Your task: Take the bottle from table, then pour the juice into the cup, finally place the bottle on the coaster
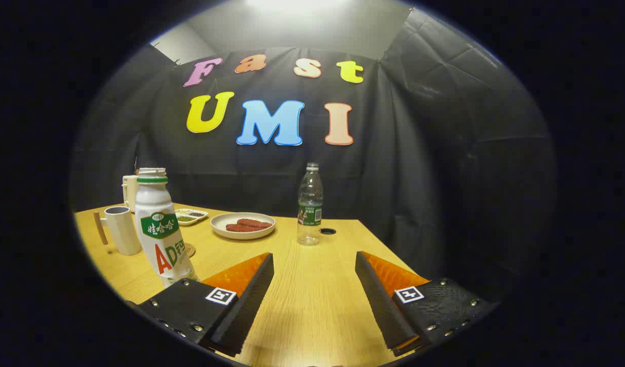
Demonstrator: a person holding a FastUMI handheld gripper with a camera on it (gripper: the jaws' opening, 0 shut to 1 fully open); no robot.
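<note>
Gripper view, my tongs: my gripper (315, 285) is wide open, the 2 fingers stand well apart and hold nothing; only bare table (312, 306) lies between them.

Step in hand: I judge it is the first step, to take the bottle; nothing is grasped yet.

White bottle: the white juice bottle (159, 229) stands upright on the table, just beside my left finger and on its outer side, not between the fingers. Its top looks open, with a green ring at the neck. It is opaque, so I cannot tell how much juice is inside.

How to do it well: I think I must shift to the left until the bottle body sits between both fingers, then close on the middle of the body, below the shoulder. I should keep it upright, because an open top could spill.

Cup: the cup (121, 229) with a handle stands just behind and left of the white bottle. I cannot see its inside.

Coaster: a small round coaster (190, 250) peeks out just behind the white bottle, on the right of the cup.

Clear bottle: 1 clear plastic bottle (310, 204) stands well beyond the fingers; it looks nearly empty.

Plate: a plate (242, 232) holds 2 or so reddish pieces of food.

Small tray: a small tray (191, 216) carries some dark and greenish contents, too small to name.
</note>
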